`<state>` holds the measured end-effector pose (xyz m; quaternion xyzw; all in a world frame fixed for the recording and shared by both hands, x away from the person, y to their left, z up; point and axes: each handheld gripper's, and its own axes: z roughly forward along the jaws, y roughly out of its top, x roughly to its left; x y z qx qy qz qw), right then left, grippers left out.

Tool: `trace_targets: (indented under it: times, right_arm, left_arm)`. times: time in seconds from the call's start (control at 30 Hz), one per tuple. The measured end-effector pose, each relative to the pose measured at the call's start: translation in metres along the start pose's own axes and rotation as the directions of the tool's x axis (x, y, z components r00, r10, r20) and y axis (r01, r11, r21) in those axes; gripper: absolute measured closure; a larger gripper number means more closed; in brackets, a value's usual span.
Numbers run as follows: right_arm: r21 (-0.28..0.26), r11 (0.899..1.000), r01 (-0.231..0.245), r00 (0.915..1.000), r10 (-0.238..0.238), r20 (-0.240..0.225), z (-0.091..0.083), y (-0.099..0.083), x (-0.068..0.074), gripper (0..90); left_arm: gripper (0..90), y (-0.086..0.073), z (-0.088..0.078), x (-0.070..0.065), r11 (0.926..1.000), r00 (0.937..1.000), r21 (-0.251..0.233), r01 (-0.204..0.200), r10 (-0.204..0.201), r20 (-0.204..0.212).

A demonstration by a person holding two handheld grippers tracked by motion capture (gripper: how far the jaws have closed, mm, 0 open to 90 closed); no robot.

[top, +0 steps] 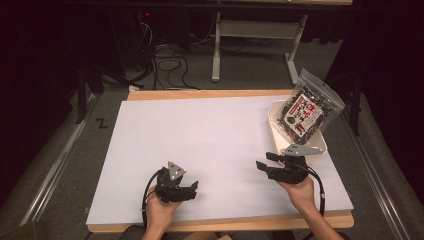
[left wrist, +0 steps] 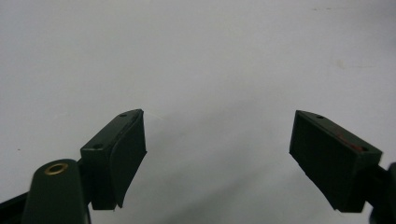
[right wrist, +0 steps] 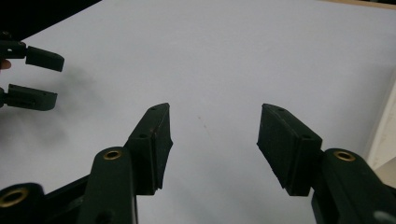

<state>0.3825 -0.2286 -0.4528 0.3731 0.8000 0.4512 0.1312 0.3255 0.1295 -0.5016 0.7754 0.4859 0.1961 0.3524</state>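
Resting on the surface (top: 210,140), each hand-held gripper, left (top: 192,189) and right (top: 266,161), gapes empty; the snack bag (top: 307,107) leans in its tray (top: 274,122), likely awaiting pickup.

Printed characters in red and white are seen on the label of the snack bag (top: 306,111) standing in the white tray (top: 274,116); none can be read.
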Motion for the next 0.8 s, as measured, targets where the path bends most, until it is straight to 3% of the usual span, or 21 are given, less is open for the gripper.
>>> trace_targets:
  times: [0.53,0.7,0.8]
  right_arm:
    - [-0.003,0.998,-0.06,0.998,0.06,0.019,0.01,-0.02,-0.008,44.6]
    - [0.029,0.998,-0.052,0.9977,0.05,0.046,0.011,-0.03,-0.01,44.4]
    - [0.037,0.999,-0.022,0.9981,0.019,0.058,0.011,-0.03,-0.008,44.4]
  left_arm:
    - [19.9,0.0,0.001,-0.001,1.0,0.9999,0.008,0.003,-0.003,0.012]
    - [19.9,0.0,0.001,-0.001,1.0,0.9999,0.008,0.005,-0.005,0.016]
    - [19.9,0.0,0.001,-0.001,0.9999,0.9999,0.011,0.002,-0.002,0.015]
